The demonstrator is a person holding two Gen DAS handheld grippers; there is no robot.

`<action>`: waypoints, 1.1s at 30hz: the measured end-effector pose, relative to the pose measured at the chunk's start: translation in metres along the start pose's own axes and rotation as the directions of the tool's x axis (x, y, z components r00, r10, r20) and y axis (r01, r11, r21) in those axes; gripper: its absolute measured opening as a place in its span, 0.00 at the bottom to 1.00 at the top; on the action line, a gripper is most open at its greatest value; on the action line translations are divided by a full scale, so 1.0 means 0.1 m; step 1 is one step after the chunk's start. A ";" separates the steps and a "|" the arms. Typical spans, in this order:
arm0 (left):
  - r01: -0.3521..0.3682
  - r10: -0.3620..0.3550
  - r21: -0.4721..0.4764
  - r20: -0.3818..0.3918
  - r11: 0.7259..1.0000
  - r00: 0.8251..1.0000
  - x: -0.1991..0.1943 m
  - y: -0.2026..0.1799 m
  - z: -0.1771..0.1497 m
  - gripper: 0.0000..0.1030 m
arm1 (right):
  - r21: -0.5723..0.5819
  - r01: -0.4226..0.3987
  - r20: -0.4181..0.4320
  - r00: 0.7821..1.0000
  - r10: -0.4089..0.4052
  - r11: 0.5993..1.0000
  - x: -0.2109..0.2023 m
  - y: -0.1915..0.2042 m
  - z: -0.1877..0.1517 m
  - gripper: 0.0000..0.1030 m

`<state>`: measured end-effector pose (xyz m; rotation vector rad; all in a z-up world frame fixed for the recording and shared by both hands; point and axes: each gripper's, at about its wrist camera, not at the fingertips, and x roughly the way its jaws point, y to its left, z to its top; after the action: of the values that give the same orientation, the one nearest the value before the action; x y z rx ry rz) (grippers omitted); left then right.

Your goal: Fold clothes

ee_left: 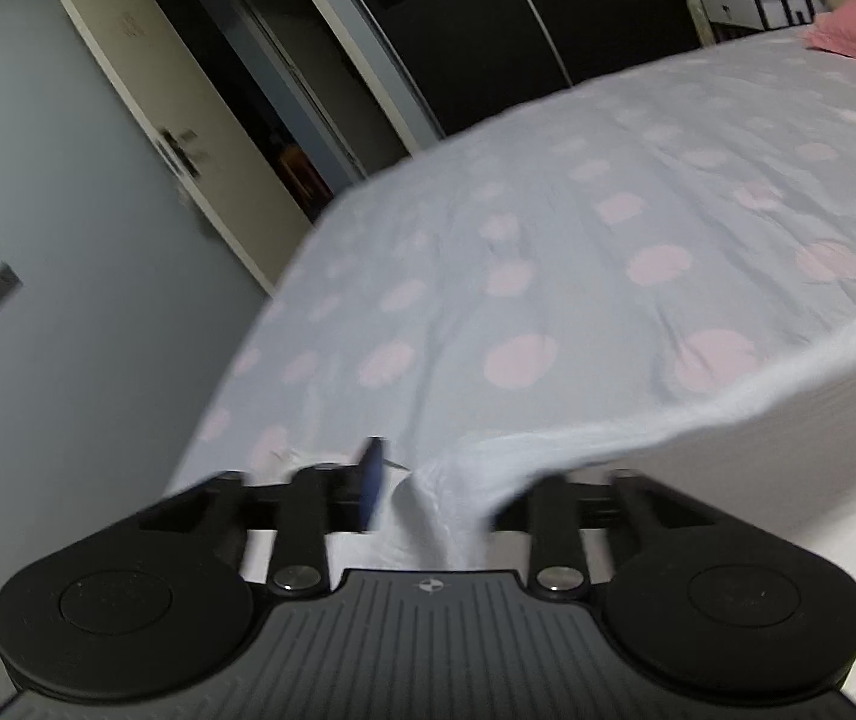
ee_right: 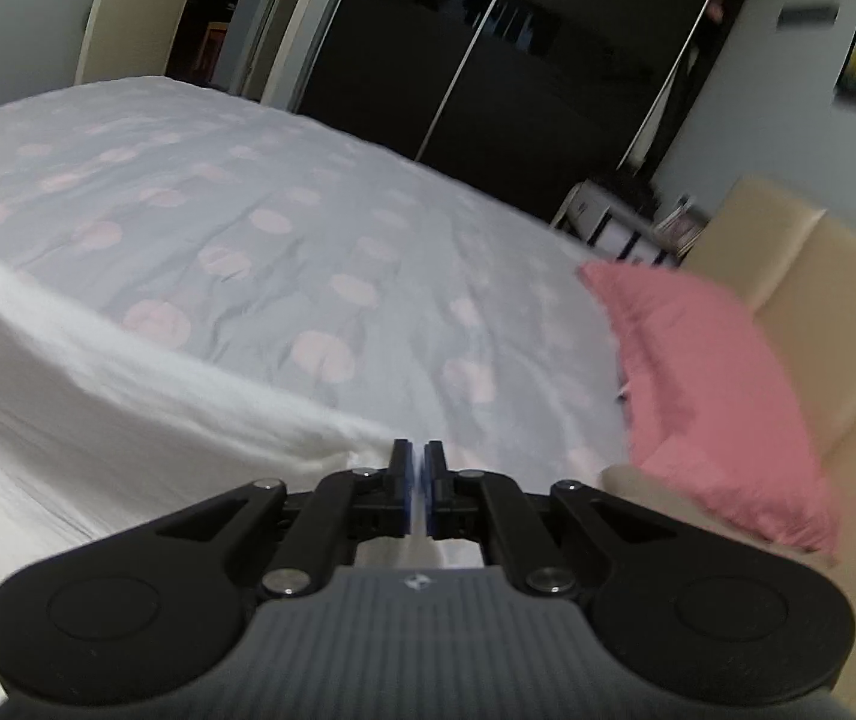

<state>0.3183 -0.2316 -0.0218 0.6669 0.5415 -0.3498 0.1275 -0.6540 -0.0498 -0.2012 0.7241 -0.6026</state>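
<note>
Between the jaws of your left hand-held gripper (ee_left: 428, 480) sits a bunched ridge of white cloth (ee_left: 727, 420); the jaws stand fairly wide with the fabric passing through the gap, and motion blur plus the cloth over the right finger keep you from judging whether it is truly pinched. Your right hand-held gripper (ee_right: 417, 480) has its blue pads nearly together, with only a thin slit between them, at the right end of the same white cloth (ee_right: 128, 408); it looks clamped on the edge there, though the fabric in the slit is hard to make out. That cloth stretches between your two hands as a raised, slack edge along the near side of the bed (ee_right: 308, 210), over a pale blue cover with pink dots, and spills white toward you. A pink pillow (ee_right: 715, 372) lies at the far right by a cream headboard (ee_right: 817, 300). Expect the cloth to be light, soft and limp: it will sag in the middle and carry no shape of its own, and thin fabric can creep out of a loose pinch. Hold it at the edge near its two corners, gathering enough layers to bite firmly, and keep mild tension across.
</note>
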 end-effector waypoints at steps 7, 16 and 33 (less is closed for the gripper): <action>0.052 -0.048 0.123 -0.031 0.991 0.998 -0.09 -0.06 -0.28 0.48 | -0.002 -0.104 -0.017 0.994 0.104 0.995 -0.23 -0.18 -0.27 0.25; 0.029 -0.021 0.129 -0.064 0.991 0.998 -0.27 0.17 -0.58 0.50 | -0.089 -0.260 -0.163 0.956 0.243 0.962 -0.72 -0.08 -1.22 0.48; 0.016 -0.013 0.043 -0.068 0.999 0.998 0.09 0.24 -0.30 0.02 | -0.094 -0.101 -0.198 0.977 0.081 0.990 -0.38 -0.52 -1.35 0.01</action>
<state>0.3264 -0.1949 -0.0350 0.7188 0.6047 -0.3545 -0.0090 -0.6705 -0.1089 -0.2062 0.9492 -0.5011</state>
